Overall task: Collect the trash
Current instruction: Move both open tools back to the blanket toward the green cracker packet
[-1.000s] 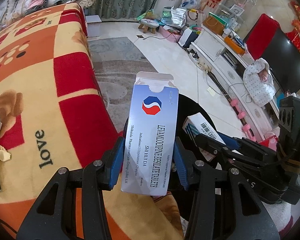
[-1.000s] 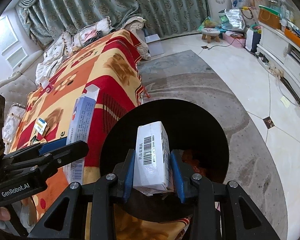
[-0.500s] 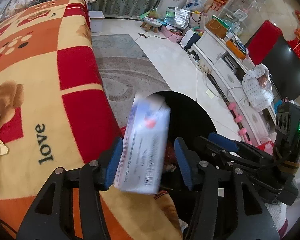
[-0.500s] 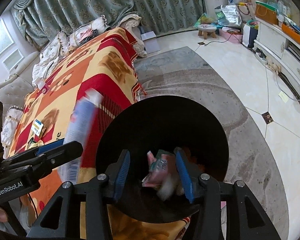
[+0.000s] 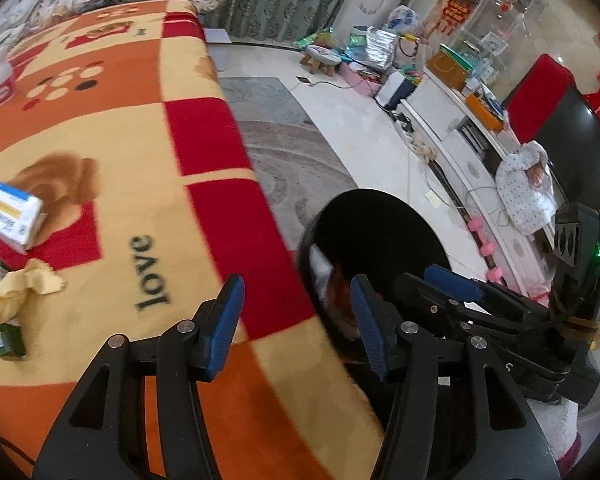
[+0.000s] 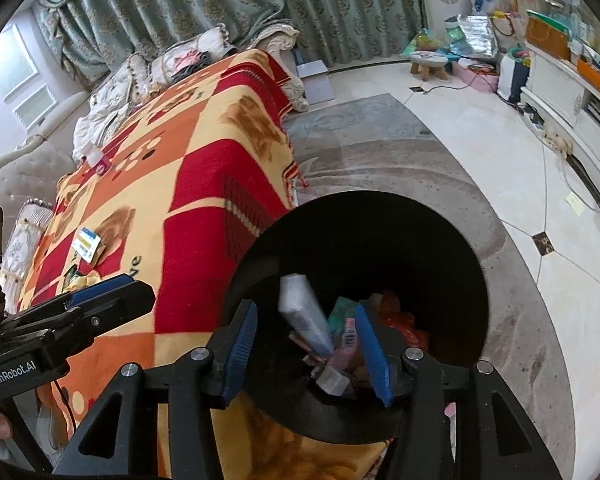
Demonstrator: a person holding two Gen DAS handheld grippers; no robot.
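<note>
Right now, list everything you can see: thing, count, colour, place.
blanket: one, red, orange and yellow checks, over the sofa
trash bin: one, black, beside the blanket's edge
boxes in bin: several, grey-blue and pink, inside the bin
medicine box: one, white, blue and yellow, on the blanket
crumpled paper: one, yellow, near the green packs
green packs: two or so, at the blanket's left edge
stool: one, wooden, by the curtain
left gripper: fingers open, empty
right gripper: fingers open, empty
</note>
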